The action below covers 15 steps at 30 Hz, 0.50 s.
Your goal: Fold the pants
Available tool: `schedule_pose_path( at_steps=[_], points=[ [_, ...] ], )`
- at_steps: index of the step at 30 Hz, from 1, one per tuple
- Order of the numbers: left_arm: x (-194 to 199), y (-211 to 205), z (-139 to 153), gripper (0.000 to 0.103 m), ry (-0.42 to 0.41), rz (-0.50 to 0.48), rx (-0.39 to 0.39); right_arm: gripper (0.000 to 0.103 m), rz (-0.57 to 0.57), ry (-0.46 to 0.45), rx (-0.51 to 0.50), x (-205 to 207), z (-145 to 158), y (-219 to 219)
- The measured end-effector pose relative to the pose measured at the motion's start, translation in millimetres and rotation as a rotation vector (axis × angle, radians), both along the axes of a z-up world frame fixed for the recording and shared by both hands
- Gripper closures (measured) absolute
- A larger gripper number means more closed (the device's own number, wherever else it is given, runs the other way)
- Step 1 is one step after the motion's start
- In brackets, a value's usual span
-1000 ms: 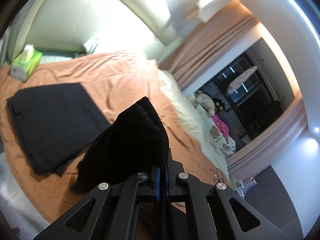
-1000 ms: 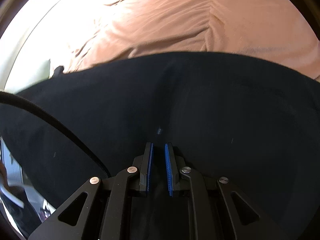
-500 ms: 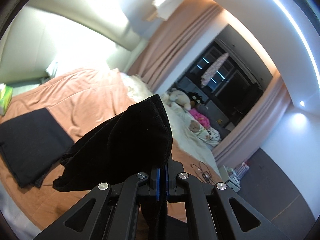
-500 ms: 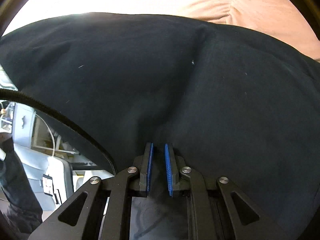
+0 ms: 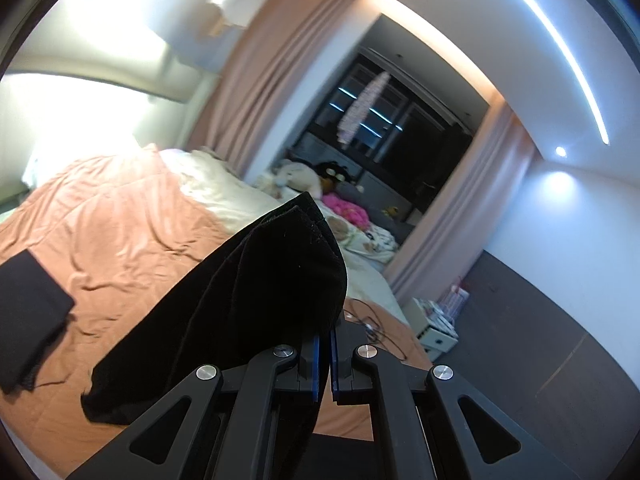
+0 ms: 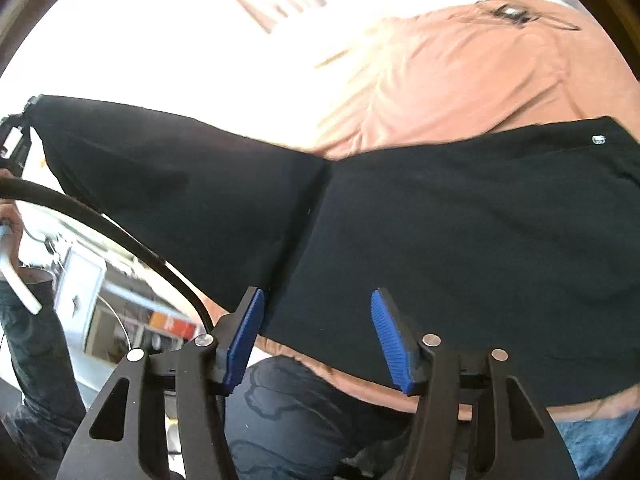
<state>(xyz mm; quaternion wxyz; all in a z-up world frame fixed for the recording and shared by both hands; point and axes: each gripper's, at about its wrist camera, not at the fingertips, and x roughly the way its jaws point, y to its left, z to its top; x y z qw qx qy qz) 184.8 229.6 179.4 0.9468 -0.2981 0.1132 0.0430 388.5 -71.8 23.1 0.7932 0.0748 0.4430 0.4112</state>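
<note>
Orange bedspread lies under the black pants; my left gripper pinches one end aloft, my right gripper has just spread, gripping nothing. I fear the free half sags crooked.

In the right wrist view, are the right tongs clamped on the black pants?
No. The right tongs stand open, blue pads apart and clear of the black pants, having just been opening.

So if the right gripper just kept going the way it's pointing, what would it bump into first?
Most likely the black pants. The right gripper, whose jaws have just been opening with nothing pressed between them, aims down at that cloth spread over the orange bedspread. How far off the cloth lies is unclear.
</note>
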Motion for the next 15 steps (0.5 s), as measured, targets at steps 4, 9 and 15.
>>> schedule_pose_path(
  at_steps=[4, 9, 15],
  points=[
    [21.3, -32.4, 10.1, 0.1, -0.004, -0.066, 0.022, 0.047, -0.075, -0.035, 0.035, -11.4, 10.0, -50.3],
    [44.8, -70.9, 16.7, 0.1, 0.001, -0.129, 0.05, 0.042, -0.174, -0.054, 0.067, -23.0, 17.6, -108.5],
    [69.4, -116.7, 15.4, 0.1, 0.011, -0.212, 0.065, 0.042, -0.292, -0.068, 0.107, -32.4, 22.6, -173.6]
  ],
)
